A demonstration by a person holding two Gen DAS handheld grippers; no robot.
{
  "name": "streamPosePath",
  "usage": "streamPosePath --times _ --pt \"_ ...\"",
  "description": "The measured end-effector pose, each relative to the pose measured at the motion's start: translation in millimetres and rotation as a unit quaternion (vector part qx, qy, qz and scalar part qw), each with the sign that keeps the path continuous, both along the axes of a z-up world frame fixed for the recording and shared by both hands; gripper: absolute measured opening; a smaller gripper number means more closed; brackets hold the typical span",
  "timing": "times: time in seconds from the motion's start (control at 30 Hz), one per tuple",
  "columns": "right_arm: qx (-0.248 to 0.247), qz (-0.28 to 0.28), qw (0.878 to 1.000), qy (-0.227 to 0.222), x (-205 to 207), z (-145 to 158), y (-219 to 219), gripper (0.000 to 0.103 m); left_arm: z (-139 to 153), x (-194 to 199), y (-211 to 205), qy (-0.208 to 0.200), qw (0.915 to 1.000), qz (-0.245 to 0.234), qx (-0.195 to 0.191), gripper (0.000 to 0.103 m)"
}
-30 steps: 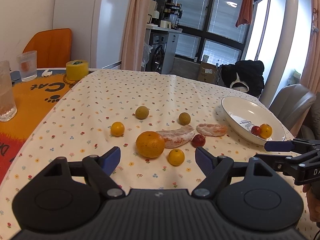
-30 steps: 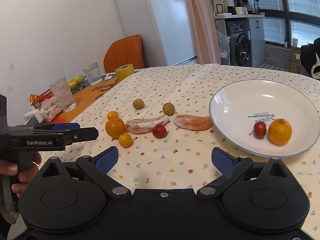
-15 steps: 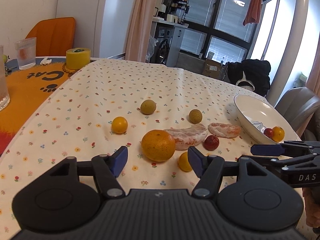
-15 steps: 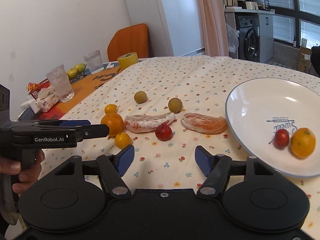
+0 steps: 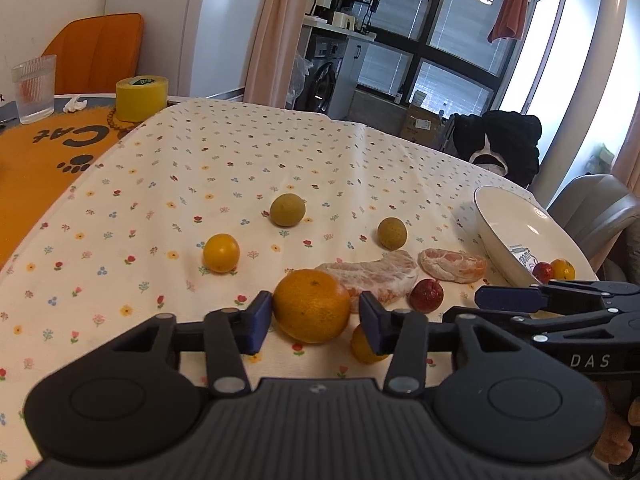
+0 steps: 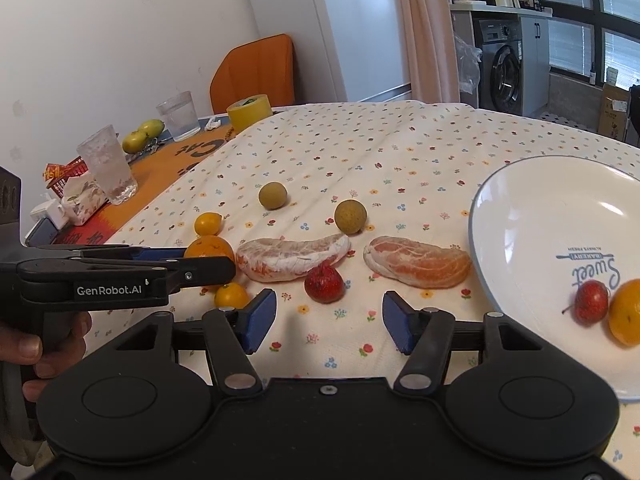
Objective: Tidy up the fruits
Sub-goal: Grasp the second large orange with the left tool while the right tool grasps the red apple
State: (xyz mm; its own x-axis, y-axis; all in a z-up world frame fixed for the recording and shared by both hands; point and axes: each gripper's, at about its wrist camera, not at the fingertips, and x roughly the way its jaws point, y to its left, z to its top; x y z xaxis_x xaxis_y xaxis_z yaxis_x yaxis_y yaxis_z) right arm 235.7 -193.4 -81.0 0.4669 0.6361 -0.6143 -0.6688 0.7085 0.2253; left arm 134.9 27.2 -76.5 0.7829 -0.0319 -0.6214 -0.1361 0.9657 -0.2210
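L gripper (image 5: 311,320) sits low over the floral tablecloth (image 5: 248,168) w/ its blue pads either side of the big orange (image 5: 311,309); jaws about orange-wide, pads right at the skin, but can't tell if they actually press on it; orange rests on the cloth. In the right wrist view the L gripper (image 6: 216,265) comes in from the left edge, a hand (image 6: 44,344) on its grip, tips overlapping that orange (image 6: 208,249).

R gripper (image 6: 329,320) hovers above bare cloth w/ jaws spread wide, nothing between them; a small red fruit (image 6: 324,282) lies just beyond the gap; seen from the left wrist view, R gripper (image 5: 516,300) reaches in from the right, near the plate (image 5: 500,236).

Rest of the fruit is loose on the cloth: two peeled citrus segments (image 6: 294,258) (image 6: 418,262) side by side, two greenish round fruits (image 6: 273,195) (image 6: 350,217) behind them, a small yellow-orange fruit (image 6: 208,223) at far left, another (image 6: 231,295) just beside the big orange, partly hidden by the L pad in the left wrist view. White plate (image 6: 520,216) at right holds a red fruit (image 6: 591,302) touching a small orange one (image 6: 625,318).

Off the cloth: yellow tape roll (image 5: 141,98), two glasses (image 6: 109,170) (image 6: 178,116), orange chair (image 6: 254,72).
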Motion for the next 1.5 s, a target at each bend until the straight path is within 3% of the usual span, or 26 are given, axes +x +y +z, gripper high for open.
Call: streamPosePath --times 0.5,0.7,0.83,1.5 --pt "-0.012 0.009 1.0 0.002 6 -6 20 0.054 10 -16 14 -0.004 0.9997 0.023 0.003 0.04" --pt "-0.015 -0.003 1.0 -0.004 8 -8 23 0.044 11 -22 17 -0.005 0.9995 0.031 0.005 0.04" --pt "-0.018 0.003 1.0 -0.007 7 -8 25 0.024 12 -24 15 -0.008 0.9995 0.031 0.007 0.04" --pt "0.011 -0.025 0.999 -0.034 -8 16 -20 0.023 33 -21 -23 -0.036 0.9992 -0.001 0.018 0.04"
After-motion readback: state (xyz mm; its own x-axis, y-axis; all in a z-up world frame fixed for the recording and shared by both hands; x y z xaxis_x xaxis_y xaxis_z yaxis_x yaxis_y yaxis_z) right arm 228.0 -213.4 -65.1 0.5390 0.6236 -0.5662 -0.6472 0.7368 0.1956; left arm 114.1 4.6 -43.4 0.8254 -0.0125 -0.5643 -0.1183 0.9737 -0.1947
